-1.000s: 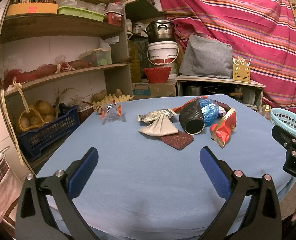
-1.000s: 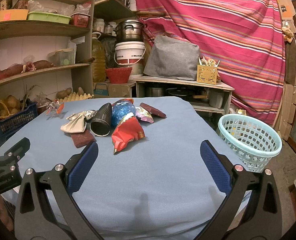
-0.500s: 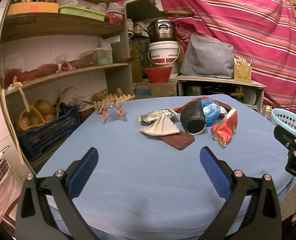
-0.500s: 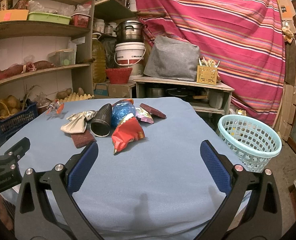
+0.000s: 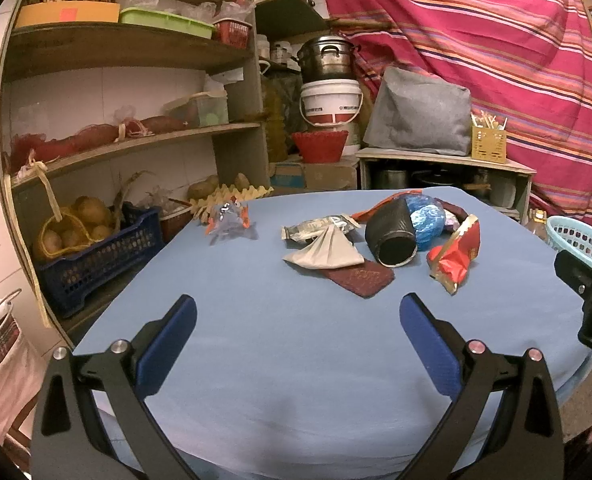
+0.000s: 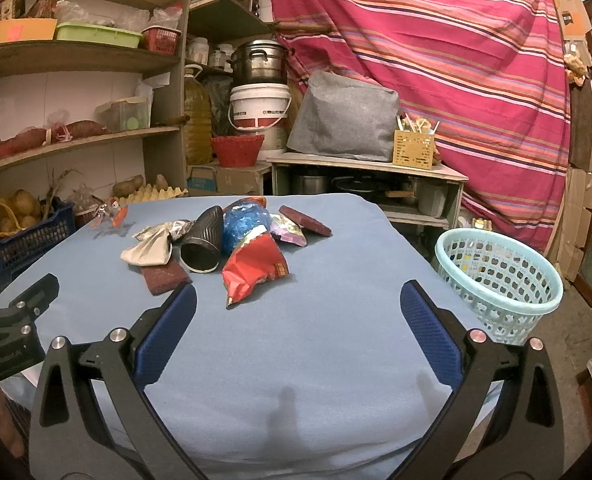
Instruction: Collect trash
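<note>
Both grippers are held wide apart with nothing between their blue pads: the left gripper at the bottom of its frame, the right gripper likewise, over the blue tablecloth. The trash is gathered at centre frame: a red snack wrapper, a black ribbed cup lying on its side, a crumpled blue bag, a beige folded pouch and a dark red pad. A small clear wrapper is seen apart, toward the left. A light blue basket is seen beside the table, at the right of the frame.
</note>
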### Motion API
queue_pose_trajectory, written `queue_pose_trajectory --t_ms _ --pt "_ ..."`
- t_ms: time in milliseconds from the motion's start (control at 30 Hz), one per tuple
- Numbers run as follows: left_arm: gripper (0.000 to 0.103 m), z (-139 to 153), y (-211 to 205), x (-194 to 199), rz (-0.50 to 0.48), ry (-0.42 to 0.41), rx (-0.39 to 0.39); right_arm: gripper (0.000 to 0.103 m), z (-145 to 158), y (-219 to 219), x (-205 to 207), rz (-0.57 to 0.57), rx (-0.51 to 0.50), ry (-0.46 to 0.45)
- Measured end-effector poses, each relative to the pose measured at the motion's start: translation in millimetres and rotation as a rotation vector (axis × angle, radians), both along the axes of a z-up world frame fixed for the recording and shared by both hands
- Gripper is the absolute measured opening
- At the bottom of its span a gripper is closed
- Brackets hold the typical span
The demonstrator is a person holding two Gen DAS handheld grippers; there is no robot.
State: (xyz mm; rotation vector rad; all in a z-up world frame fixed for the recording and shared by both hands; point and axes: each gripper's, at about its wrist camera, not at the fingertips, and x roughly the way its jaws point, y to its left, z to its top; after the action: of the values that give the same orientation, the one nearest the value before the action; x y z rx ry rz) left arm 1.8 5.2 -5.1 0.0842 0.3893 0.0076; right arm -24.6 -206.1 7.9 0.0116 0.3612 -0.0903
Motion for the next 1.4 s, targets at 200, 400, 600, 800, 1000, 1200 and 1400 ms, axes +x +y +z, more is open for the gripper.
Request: queue_pose_trajectory --t_ms 200,400,600,800,1000,1200,1400 --pt "0.099 -0.6 7.5 2.0 0.002 0.009 -0.001 0.099 -3.3 -0.2 1.4 0.002 0.0 0.007" --pt "0.099 -1.5 8.9 4.1 0.001 0.02 -0.008 0.099 -3.7 -0.4 1.9 0.0 -0.003 0.009" --pt "0.099 4.5 10.7 15.2 0.012 0.029 0.022 0.099 4.8 -3.5 9.9 0.002 -0.009 0.005" --pt "0.099 19.7 13.4 38.2 0.006 0.046 0.009 0.099 22.8 1.7 30.7 0.048 -0.026 -0.031" --pt "0.099 39.1 13.8 63.2 0.006 0.01 0.005 0.099 43.1 4.5 67.3 0.079 -0.044 -0.001" --pt "0.099 49.2 17.3 92.0 0.01 -0.011 -0.014 0.099 50.6 9.8 90.5 0.077 -0.076 -0.011" --pt "0.099 28.1 28.3 121.4 0.005 0.049 -0.022 0.099 33.1 10.1 111.8 0.095 -0.07 0.004"
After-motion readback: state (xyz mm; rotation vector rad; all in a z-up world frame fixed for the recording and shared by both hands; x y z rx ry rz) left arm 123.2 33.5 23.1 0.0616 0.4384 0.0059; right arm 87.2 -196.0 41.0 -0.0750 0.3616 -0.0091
